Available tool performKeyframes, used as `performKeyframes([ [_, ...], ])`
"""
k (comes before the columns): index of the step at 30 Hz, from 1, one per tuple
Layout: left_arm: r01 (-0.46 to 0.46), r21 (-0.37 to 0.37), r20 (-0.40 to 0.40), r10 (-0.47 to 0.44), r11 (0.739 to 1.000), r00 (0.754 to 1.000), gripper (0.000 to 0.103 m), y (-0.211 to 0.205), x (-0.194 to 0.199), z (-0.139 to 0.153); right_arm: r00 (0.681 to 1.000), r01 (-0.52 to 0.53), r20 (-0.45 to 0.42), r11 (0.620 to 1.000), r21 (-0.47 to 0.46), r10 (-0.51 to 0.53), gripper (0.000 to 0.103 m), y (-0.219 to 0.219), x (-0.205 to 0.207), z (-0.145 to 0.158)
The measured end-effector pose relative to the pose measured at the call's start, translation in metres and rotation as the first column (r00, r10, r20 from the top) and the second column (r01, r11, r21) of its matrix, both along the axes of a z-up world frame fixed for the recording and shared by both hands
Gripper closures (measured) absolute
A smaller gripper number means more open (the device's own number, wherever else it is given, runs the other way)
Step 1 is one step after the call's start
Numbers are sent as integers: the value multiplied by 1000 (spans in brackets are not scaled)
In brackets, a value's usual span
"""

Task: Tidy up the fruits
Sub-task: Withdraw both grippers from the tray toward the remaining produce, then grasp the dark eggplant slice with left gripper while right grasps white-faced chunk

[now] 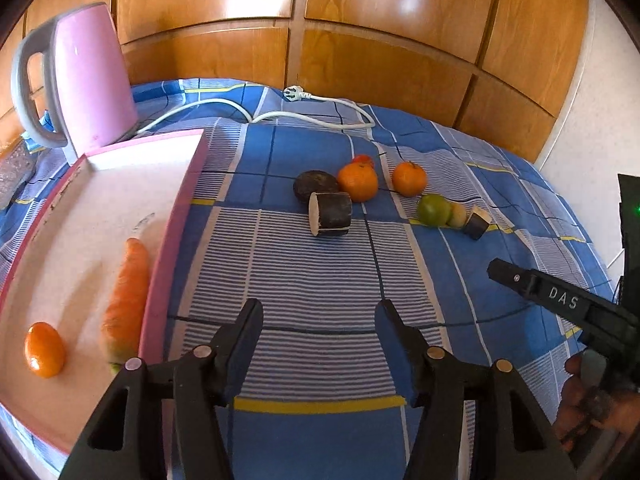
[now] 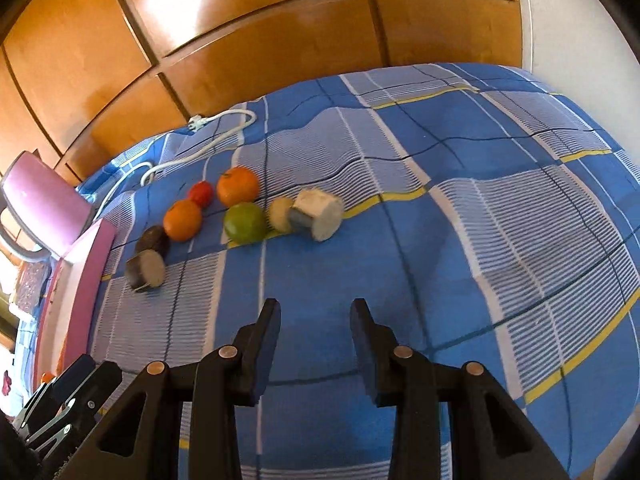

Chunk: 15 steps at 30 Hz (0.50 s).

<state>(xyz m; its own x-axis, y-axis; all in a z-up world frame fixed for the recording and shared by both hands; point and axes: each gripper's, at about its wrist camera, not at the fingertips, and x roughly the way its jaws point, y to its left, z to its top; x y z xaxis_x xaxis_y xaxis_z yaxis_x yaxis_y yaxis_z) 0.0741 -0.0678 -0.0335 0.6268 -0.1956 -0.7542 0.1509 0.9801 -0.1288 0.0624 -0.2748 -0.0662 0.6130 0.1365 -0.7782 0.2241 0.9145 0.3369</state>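
While both of your grippers hang over the blue plaid cloth (image 1: 320, 272) with nothing in them, the loose fruit waits ahead of the fingertips in a ragged row. Your left gripper (image 1: 320, 312) has its jaws spread wide and bare; your right gripper (image 2: 316, 312) holds its jaws apart too, more narrowly, and equally bare.

The pink-rimmed tray (image 1: 168, 240) lies to the left, already holding a carrot (image 1: 128, 300) along its right rim and a small orange fruit (image 1: 44, 354) nearer the middle. Everything else sits on the cloth, well apart from either pair of jaws.

Read the row by hand. Straight ahead of your left jaws lies the dark cut cylinder (image 1: 330, 214), resting on its side with its pale face turned left — so its long axis runs across your line of reach, and the jaws would close on its flat ends. Just behind it sits a dark round piece (image 1: 316, 184), with an orange (image 1: 358, 182) touching alongside.

From your right gripper the green fruit (image 2: 245, 223) and the pale cut chunk (image 2: 320, 216) lie ahead and slightly left, nearer to that hand than the dark pieces are. I judge the left hand better placed for the cylinder — it is also nearer the tray.
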Motion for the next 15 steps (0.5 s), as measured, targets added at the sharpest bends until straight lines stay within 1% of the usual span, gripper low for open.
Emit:
performKeyframes([
  [6, 3, 4, -5, -3, 1000, 1000, 38, -6, 11, -4, 1000, 7, 13, 1000, -9, -6, 67, -12, 17, 3],
  [9, -2, 4, -8, 2, 1000, 1000, 38, -8, 17, -6, 1000, 5, 10, 1000, -3, -5, 67, -15, 26, 3],
  [13, -5, 1, -12, 5, 1000, 1000, 38, -11, 28, -8, 1000, -13, 12, 999, -42, 13, 66, -15, 37, 3],
  [15, -2, -5, -9, 2, 1000, 1000, 38, -13, 34, -7, 999, -40, 6, 998, -52, 40, 65, -13, 44, 1],
])
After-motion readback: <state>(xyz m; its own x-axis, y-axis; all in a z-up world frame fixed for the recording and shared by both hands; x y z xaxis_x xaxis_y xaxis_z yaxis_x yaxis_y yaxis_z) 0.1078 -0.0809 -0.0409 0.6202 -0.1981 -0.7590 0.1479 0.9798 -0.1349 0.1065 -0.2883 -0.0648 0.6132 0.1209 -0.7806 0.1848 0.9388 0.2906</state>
